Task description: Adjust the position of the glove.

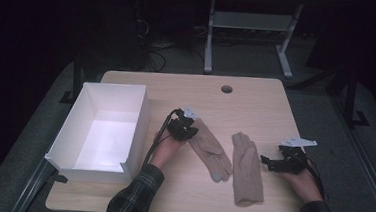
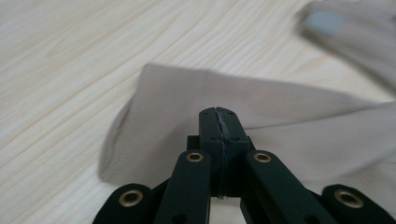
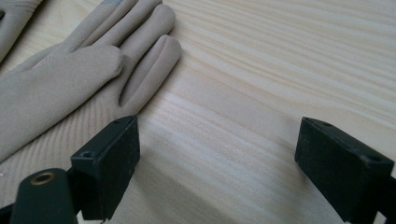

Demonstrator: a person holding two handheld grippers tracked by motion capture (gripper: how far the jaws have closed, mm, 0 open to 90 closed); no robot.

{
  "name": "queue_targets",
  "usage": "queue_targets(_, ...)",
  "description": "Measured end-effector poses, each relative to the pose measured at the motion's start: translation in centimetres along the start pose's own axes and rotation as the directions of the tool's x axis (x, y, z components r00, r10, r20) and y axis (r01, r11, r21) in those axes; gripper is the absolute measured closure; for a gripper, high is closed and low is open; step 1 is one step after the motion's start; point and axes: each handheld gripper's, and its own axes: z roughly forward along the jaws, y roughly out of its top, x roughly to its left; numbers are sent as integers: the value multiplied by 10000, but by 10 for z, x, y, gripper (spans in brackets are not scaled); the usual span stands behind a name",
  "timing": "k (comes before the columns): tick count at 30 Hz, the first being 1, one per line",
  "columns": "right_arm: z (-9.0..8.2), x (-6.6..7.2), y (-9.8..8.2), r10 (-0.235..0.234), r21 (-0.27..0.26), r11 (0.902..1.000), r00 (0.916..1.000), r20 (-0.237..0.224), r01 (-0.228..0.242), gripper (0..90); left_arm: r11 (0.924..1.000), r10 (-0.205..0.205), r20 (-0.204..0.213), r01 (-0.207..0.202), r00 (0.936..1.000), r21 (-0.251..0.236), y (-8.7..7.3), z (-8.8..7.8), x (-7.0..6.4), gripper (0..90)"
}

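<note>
Two beige gloves lie flat on the wooden table [image 1: 256,98]. The left glove [image 1: 210,147] points its fingers toward the person, and a grey fingertip patch [image 2: 322,21] shows on it. My left gripper [image 1: 188,128] sits at this glove's cuff [image 2: 177,102]. Its jaws are pressed together on the fabric, and a crease runs off from their tips [image 2: 218,114]. The right glove [image 1: 247,168] lies cuff toward the person. Just right of it, my right gripper [image 1: 271,164] is low over bare wood, open, with the glove's fingers [image 3: 149,51] to the left of its left jaw.
A white open-topped box [image 1: 139,127] stands at the table's left side, close to the left hand. A round cable hole [image 1: 227,89] sits near the far edge. Bare tabletop lies behind and to the right of the gloves. Beyond the table are desk legs [image 1: 209,42] and cables on the floor.
</note>
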Motion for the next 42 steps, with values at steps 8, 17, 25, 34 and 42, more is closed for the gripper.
queue_targets(8, 0, 0, 0, 38, 26, 10000, 10000, -22, -38, 136, 9982, -186, -477, 213, 9987, 565, -12, 0, 1, 899)
queue_targets(17, 0, 1, 0, 32, 28, 10000, 10000, -27, -32, 136, 9961, -436, -703, 488, 9966, 737, -37, -26, -14, 900)
queue_targets(25, 0, 1, 0, 28, 25, 10000, 10000, -27, -28, 136, 9951, -325, -737, 392, 9967, 912, -57, -46, -32, 899)
queue_targets(34, -1, 1, -1, -40, 12, 10000, 10000, -52, 40, 136, 9942, -297, -238, 320, 9993, 1027, -78, -67, -52, 899)
queue_targets(42, -1, 1, -1, -21, 25, 10000, 10000, -63, 21, 136, 9931, -438, 207, 413, 9988, 1100, -98, -88, -69, 898)
